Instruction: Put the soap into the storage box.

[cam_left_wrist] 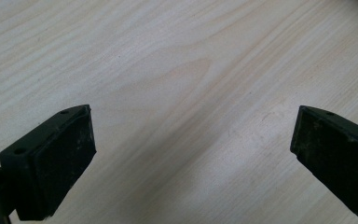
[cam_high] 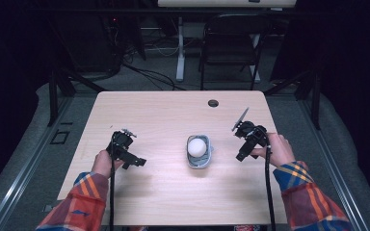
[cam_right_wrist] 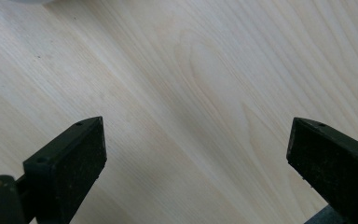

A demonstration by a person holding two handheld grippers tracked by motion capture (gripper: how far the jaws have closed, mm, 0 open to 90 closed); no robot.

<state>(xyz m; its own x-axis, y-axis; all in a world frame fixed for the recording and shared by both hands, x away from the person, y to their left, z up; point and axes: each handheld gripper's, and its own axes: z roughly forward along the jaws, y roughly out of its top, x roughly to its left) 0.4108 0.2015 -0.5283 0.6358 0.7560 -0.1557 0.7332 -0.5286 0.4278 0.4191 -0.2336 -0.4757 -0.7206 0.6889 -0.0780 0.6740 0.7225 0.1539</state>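
A: From the high view, what sits on the table [cam_high: 173, 192]?

B: A small grey bowl [cam_high: 199, 152] near the middle, with 1 white ball [cam_high: 197, 147] resting inside it. The left gripper [cam_high: 134, 162] is held by the left hand [cam_high: 103, 163] well to the bowl's left, and the right gripper [cam_high: 242, 153] by the right hand [cam_high: 278, 150] to its right. Neither touches the bowl. Both sleeves are plaid.

A: And the left gripper view?

B: Its 2 black jaws stand wide apart over bare pale wood [cam_left_wrist: 182, 84], with nothing between them.

A: The right gripper view?

B: Same story: the jaws are spread wide, empty, above the wood grain [cam_right_wrist: 200, 79]. A pale blurred edge shows at the top left corner; I cannot tell what it is.
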